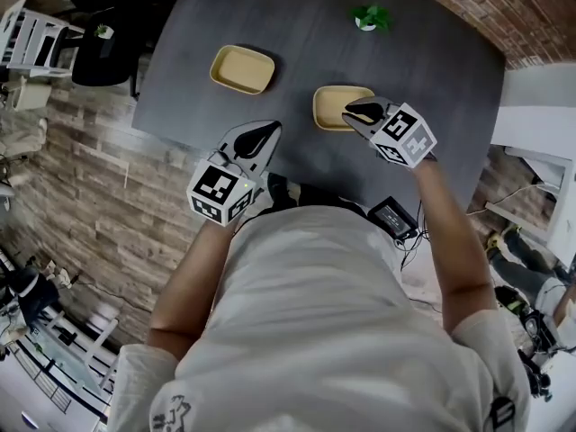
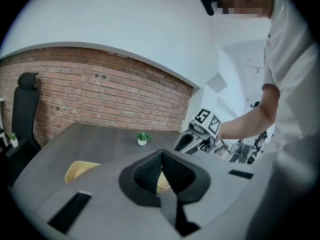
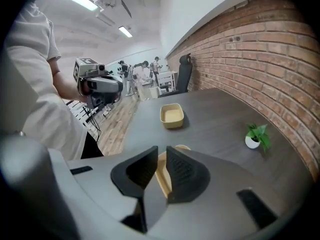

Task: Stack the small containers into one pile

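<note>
Two small yellow containers lie on the dark grey table (image 1: 432, 88). One container (image 1: 243, 68) (image 2: 79, 171) (image 3: 172, 115) sits to the far left. The other container (image 1: 335, 106) is nearer, and a strip of it (image 3: 162, 171) shows through my right gripper's jaws. My right gripper (image 1: 353, 111) (image 3: 161, 149) hovers over that container's right rim, its jaws a narrow gap apart, with no pad seen pressing on it. My left gripper (image 1: 267, 130) (image 2: 161, 153) hangs over the table's near edge, shut and empty, between the two containers.
A small potted plant (image 1: 370, 17) (image 2: 143, 139) (image 3: 256, 135) stands at the table's far side. A black office chair (image 1: 103, 57) (image 2: 25, 114) is at the left end. A black device (image 1: 393, 216) with cables lies by the near edge. A brick wall runs behind.
</note>
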`<act>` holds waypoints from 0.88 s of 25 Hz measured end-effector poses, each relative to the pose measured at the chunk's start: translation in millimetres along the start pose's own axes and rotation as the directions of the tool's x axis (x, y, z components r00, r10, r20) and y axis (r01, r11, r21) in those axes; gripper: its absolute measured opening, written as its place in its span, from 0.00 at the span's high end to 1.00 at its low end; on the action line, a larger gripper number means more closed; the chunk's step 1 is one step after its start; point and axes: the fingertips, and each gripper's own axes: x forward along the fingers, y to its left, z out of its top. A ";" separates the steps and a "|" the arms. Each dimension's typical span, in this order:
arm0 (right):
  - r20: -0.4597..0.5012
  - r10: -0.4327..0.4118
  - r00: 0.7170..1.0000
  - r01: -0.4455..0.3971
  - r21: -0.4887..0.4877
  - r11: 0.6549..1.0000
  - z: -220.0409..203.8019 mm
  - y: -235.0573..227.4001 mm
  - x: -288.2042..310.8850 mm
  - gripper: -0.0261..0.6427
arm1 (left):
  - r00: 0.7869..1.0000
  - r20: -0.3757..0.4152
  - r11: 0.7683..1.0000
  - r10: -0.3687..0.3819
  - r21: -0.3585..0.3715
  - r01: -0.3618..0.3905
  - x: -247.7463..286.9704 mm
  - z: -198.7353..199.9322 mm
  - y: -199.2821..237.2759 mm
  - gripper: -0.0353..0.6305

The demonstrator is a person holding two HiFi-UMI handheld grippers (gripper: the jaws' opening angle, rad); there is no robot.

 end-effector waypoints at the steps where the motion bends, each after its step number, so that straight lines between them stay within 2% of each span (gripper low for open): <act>1: 0.009 -0.015 1.000 0.015 0.003 1.000 1.4 6.6 -1.6 0.87 | 1.000 0.011 1.000 -0.005 0.001 0.005 -5.2 2.7 -1.4 0.93; 10: 0.067 -0.174 0.982 0.170 0.065 0.983 12.4 55.1 -20.8 0.92 | 0.996 0.078 0.999 -0.033 0.041 0.029 -46.5 14.2 -12.5 0.93; 16: 0.106 -0.222 0.969 0.212 0.098 0.972 21.4 88.4 -19.5 0.94 | 0.994 0.104 0.997 -0.040 0.066 0.033 -75.6 15.7 -16.0 0.93; 22: 0.206 -0.283 0.937 0.246 0.187 0.951 40.8 119.9 -16.4 0.95 | 0.992 0.124 0.997 -0.024 0.072 0.016 -107.8 13.7 -15.3 0.93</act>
